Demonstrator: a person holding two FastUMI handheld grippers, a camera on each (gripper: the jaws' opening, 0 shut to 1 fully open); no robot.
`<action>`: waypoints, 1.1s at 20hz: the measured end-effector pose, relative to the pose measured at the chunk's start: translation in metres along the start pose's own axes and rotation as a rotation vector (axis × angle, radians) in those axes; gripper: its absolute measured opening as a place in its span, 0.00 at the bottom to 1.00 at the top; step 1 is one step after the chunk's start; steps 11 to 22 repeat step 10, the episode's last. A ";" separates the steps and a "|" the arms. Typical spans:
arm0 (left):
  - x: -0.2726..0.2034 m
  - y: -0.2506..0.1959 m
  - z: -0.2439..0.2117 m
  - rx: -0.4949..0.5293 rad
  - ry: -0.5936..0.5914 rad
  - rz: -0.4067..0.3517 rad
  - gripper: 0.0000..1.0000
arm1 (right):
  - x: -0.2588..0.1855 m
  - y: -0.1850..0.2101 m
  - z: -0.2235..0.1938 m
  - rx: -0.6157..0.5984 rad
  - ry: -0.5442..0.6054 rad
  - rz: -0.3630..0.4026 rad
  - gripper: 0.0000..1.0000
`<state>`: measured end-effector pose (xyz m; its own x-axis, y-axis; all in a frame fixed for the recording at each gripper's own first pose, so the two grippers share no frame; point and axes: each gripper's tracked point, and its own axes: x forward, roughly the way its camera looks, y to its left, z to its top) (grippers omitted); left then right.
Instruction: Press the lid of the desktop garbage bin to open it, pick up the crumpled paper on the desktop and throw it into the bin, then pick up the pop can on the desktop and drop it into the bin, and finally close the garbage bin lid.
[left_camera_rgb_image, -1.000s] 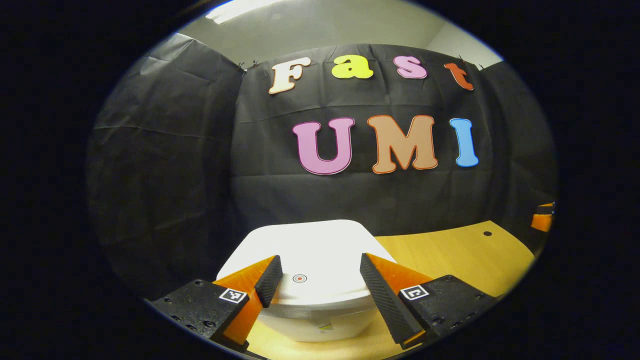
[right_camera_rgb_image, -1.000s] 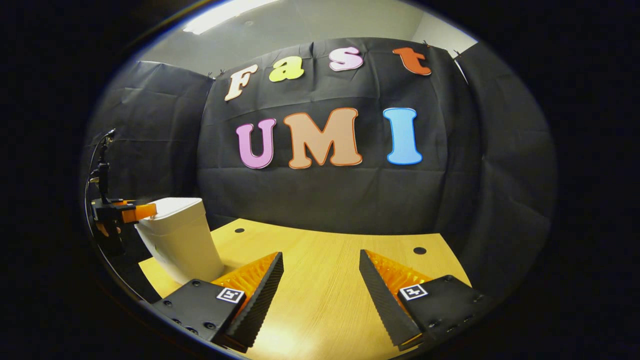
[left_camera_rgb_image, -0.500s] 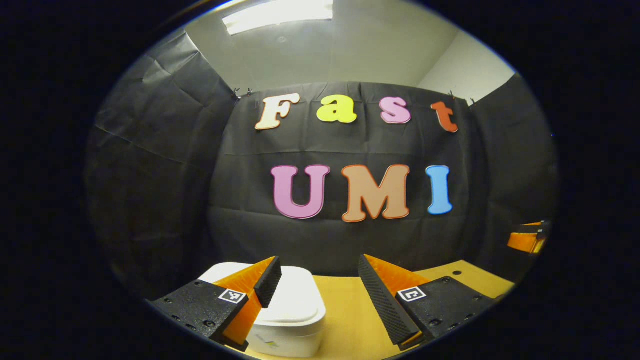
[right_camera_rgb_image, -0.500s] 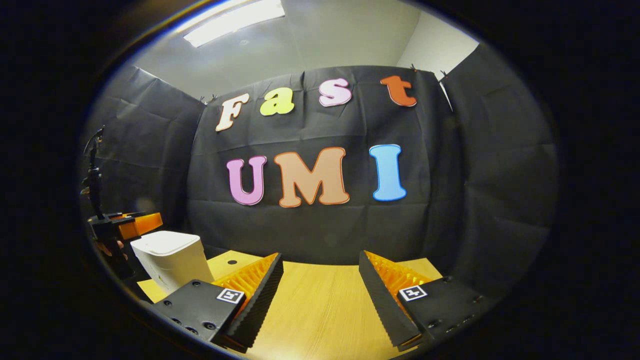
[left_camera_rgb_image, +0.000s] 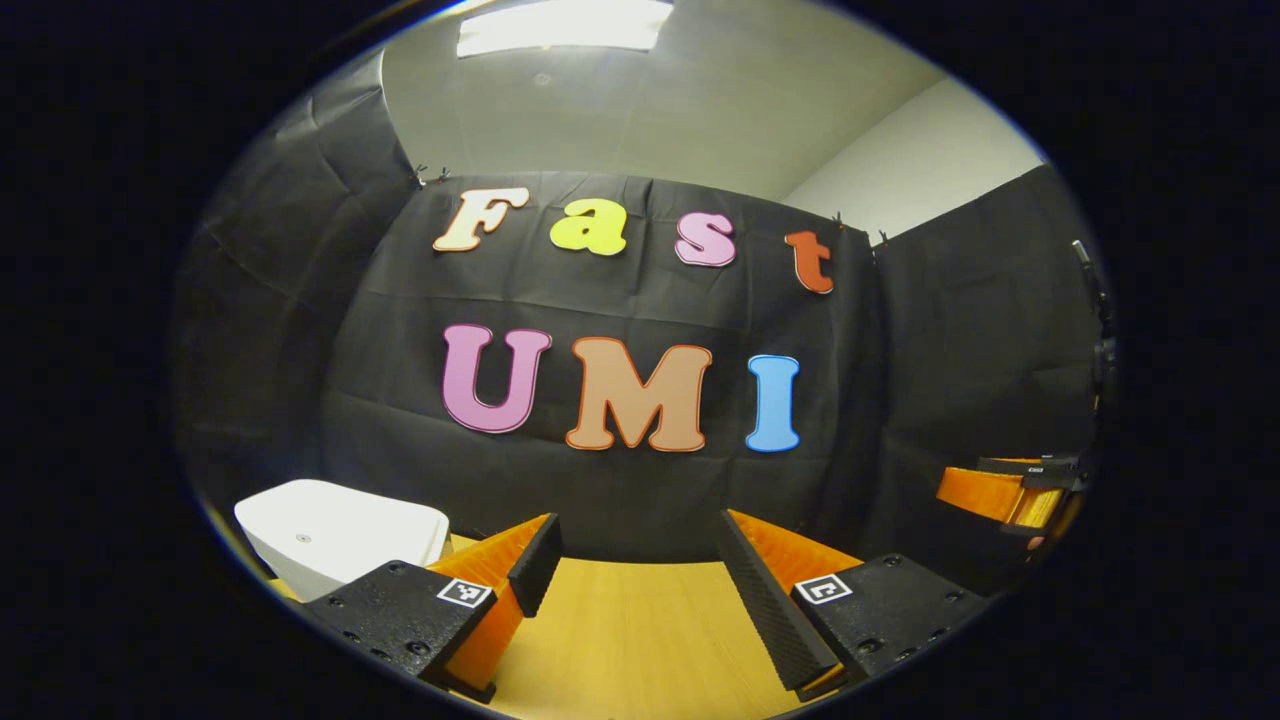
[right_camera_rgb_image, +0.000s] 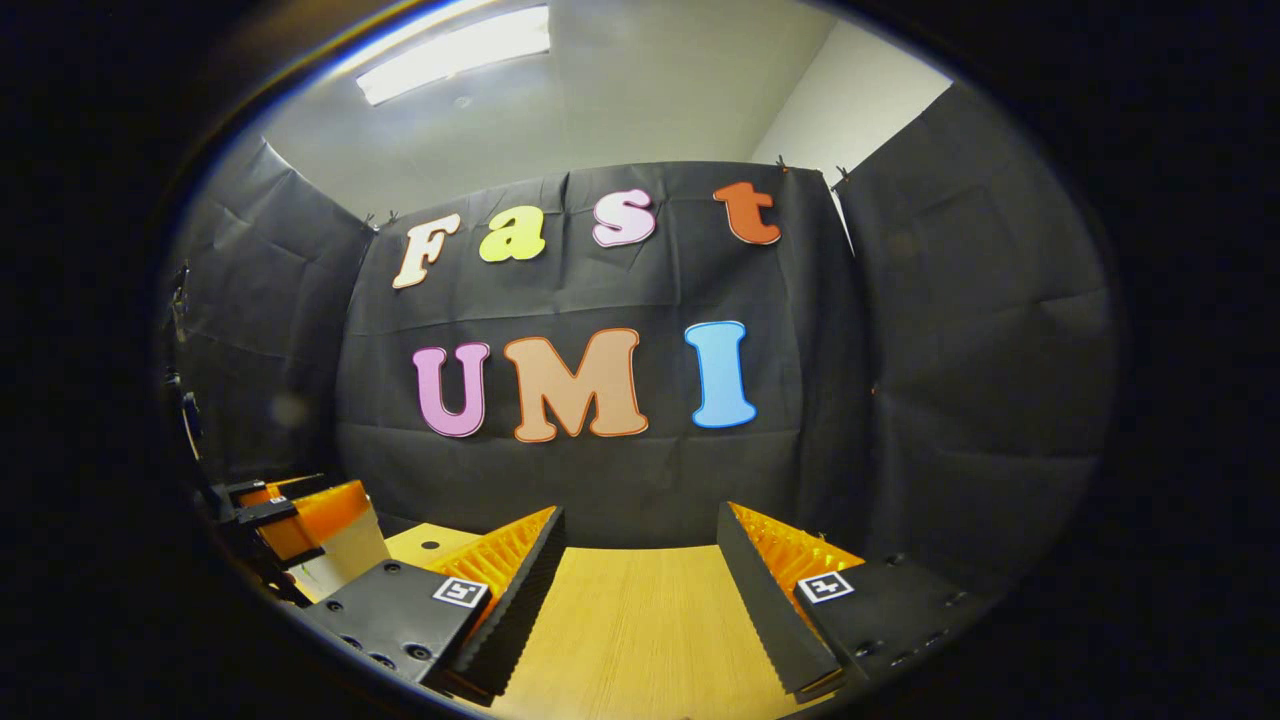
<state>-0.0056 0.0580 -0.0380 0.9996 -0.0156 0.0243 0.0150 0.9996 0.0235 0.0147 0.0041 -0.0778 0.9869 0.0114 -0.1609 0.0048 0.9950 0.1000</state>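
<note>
The white garbage bin (left_camera_rgb_image: 335, 530) stands at the lower left of the left gripper view with its lid down. My left gripper (left_camera_rgb_image: 640, 570) is open and holds nothing; it hangs to the right of the bin, above the wooden desktop (left_camera_rgb_image: 630, 640). In the right gripper view my right gripper (right_camera_rgb_image: 640, 570) is open and bare over the desktop (right_camera_rgb_image: 630, 630). Part of the bin's white side (right_camera_rgb_image: 350, 545) shows there at the far left, behind the left gripper (right_camera_rgb_image: 300, 505). The right gripper (left_camera_rgb_image: 1005, 490) appears at the far right of the left gripper view.
Black cloth walls close the booth at the back and on both sides. A small round hole (right_camera_rgb_image: 432, 546) marks the desktop near the bin. A ceiling light (right_camera_rgb_image: 455, 50) glows overhead.
My left gripper has lifted off the bin lid, tilted up and swung right, so the bin slid from centre to the lower left. The right gripper has also tilted upward.
</note>
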 end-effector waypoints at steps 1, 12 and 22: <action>0.001 -0.007 -0.001 -0.005 0.006 -0.013 0.94 | -0.003 -0.001 0.002 0.003 -0.005 0.003 0.96; -0.004 -0.019 -0.008 -0.002 0.028 -0.031 0.94 | -0.010 -0.017 -0.006 -0.005 0.005 -0.023 0.96; -0.004 -0.019 -0.008 -0.002 0.028 -0.031 0.94 | -0.010 -0.017 -0.006 -0.005 0.005 -0.023 0.96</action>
